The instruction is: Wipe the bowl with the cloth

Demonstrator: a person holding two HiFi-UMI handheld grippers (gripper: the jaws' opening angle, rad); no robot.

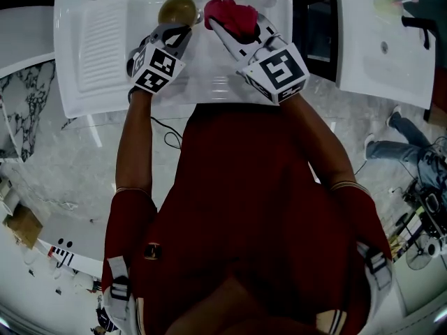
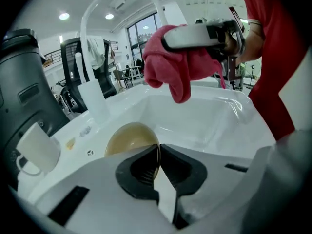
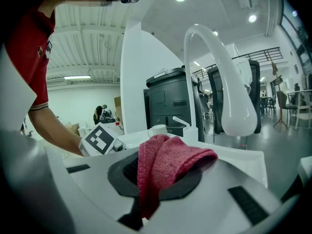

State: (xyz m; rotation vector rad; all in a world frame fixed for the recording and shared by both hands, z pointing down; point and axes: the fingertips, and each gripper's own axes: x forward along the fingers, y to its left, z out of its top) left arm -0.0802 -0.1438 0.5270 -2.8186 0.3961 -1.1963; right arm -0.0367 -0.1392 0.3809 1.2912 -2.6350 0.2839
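Observation:
A tan bowl (image 1: 177,9) hangs over the white sink basin (image 1: 209,75), and my left gripper (image 1: 183,28) is shut on its near rim. In the left gripper view the bowl (image 2: 129,138) tilts on edge, its rim pinched between the jaws of the left gripper (image 2: 159,156). My right gripper (image 1: 225,24) is shut on a red cloth (image 1: 231,14), held just right of the bowl and apart from it. The cloth (image 3: 163,167) bunches over the jaws of the right gripper (image 3: 156,179) in the right gripper view. From the left gripper view the cloth (image 2: 183,67) hangs above the basin.
A white arched faucet (image 3: 219,77) rises behind the sink. A white mug (image 2: 36,150) and a white soap dispenser (image 2: 90,96) stand on the sink's rim. A ribbed drainboard (image 1: 101,40) lies left of the basin. A second white sink (image 1: 384,40) is at the right.

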